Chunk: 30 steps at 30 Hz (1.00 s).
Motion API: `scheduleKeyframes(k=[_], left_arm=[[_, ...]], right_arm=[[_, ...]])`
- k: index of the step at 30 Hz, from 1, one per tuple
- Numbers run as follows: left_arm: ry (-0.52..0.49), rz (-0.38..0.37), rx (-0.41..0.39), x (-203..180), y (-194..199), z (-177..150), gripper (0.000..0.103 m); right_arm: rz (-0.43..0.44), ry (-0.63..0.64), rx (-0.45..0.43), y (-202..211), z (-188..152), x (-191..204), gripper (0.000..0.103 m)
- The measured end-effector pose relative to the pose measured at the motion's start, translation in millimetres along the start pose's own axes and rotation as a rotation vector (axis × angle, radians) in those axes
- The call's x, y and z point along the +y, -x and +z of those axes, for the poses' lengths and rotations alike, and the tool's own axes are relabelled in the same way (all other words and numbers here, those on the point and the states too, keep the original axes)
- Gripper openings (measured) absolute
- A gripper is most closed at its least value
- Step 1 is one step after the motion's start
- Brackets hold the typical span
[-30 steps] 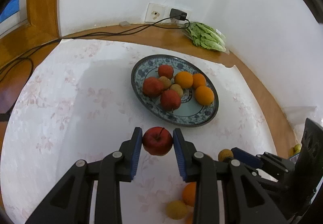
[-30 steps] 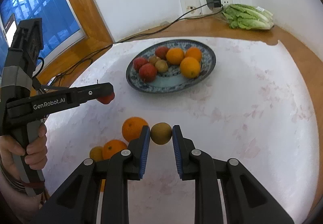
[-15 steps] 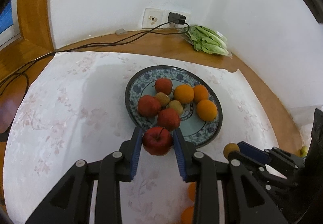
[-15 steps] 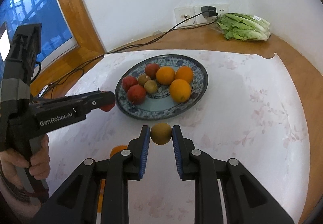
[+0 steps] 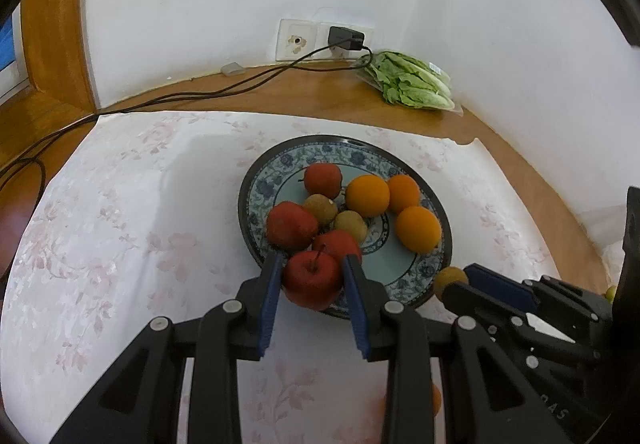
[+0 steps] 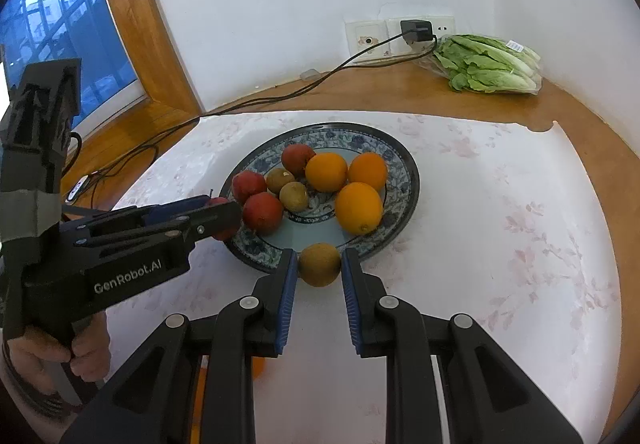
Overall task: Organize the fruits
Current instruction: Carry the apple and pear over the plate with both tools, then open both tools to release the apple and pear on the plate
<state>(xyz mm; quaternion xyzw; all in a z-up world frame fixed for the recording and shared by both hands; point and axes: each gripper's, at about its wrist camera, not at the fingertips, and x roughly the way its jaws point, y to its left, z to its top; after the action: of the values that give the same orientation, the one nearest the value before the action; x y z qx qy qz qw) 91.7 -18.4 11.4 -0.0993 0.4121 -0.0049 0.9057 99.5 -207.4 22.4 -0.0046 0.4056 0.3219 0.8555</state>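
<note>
My left claw (image 5: 311, 280) is clamped on a red apple (image 5: 313, 279), which sits low in the centre of the left wrist frame, right at the near rim of the blue patterned plate (image 5: 256, 179). My right claw (image 6: 319, 264) is clamped on a brown kiwi (image 6: 319, 264), low centre in the right wrist frame, just at the plate's near edge.

The plate holds three more red apples, two kiwis and three oranges, bunched together. In the right wrist frame my left claw reaches in from the left, and its black finger hides most of the apple it grips. An orange (image 6: 258, 366) on the desk (image 6: 520, 244) peeks out beneath my right claw's fingers, mostly covered. Bagged lettuce (image 6: 486, 63) lies upper right by the wall.
</note>
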Motion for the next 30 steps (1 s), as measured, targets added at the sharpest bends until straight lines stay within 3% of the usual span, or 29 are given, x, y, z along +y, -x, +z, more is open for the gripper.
scheduleKeyframes(k=[16,19,25,30], left_arm=[[0.003,-0.020,0.013,2,-6,2,0.033],[0.004,-0.023,0.018,1,-6,2,0.033],[0.000,-0.027,0.017,-1,1,3,0.049],[-0.005,-0.028,0.018,-3,10,2,0.050]], right_arm=[[-0.010,0.016,0.009,-18,4,3,0.025],[-0.007,0.009,0.009,-17,5,3,0.033],[-0.003,0.002,0.006,-10,2,3,0.035],[0.000,-0.021,0.003,-1,-2,0,0.036]])
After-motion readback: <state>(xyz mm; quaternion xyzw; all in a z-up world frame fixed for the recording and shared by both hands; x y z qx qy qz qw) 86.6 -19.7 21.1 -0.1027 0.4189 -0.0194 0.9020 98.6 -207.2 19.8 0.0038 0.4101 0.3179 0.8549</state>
